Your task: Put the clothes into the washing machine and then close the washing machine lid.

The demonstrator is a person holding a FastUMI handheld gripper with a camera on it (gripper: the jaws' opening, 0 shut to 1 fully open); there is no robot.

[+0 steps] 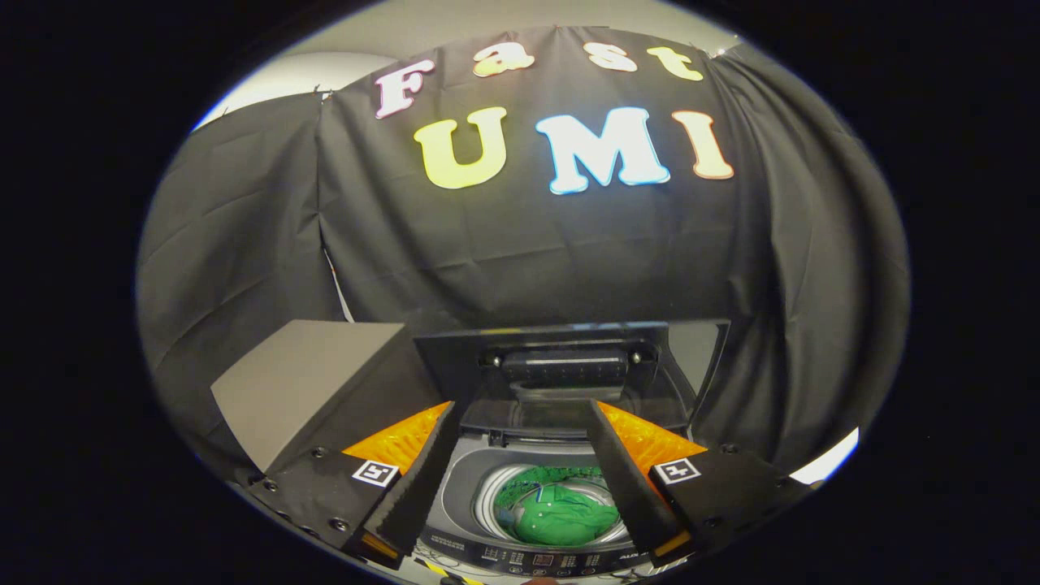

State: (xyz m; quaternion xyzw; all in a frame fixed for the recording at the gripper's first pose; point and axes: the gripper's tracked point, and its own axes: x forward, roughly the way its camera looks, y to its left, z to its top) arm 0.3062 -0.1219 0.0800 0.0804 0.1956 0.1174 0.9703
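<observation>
Black cloth wall behind washing machine (528,479); lid (569,357) raised; green clothes (561,512) in drum; claw (528,479) wide, empty.

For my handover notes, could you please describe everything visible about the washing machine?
The washing machine is a dark top-loader seen from above, beyond and between the open, empty jaws of the gripper. Its lid stands raised at the back against the booth's black cloth wall, its underside showing. The round metallic drum sits in a grey top surround and holds green clothes lying crumpled inside. A control panel with small markings runs along the near edge. A grey box stands beside it.
</observation>
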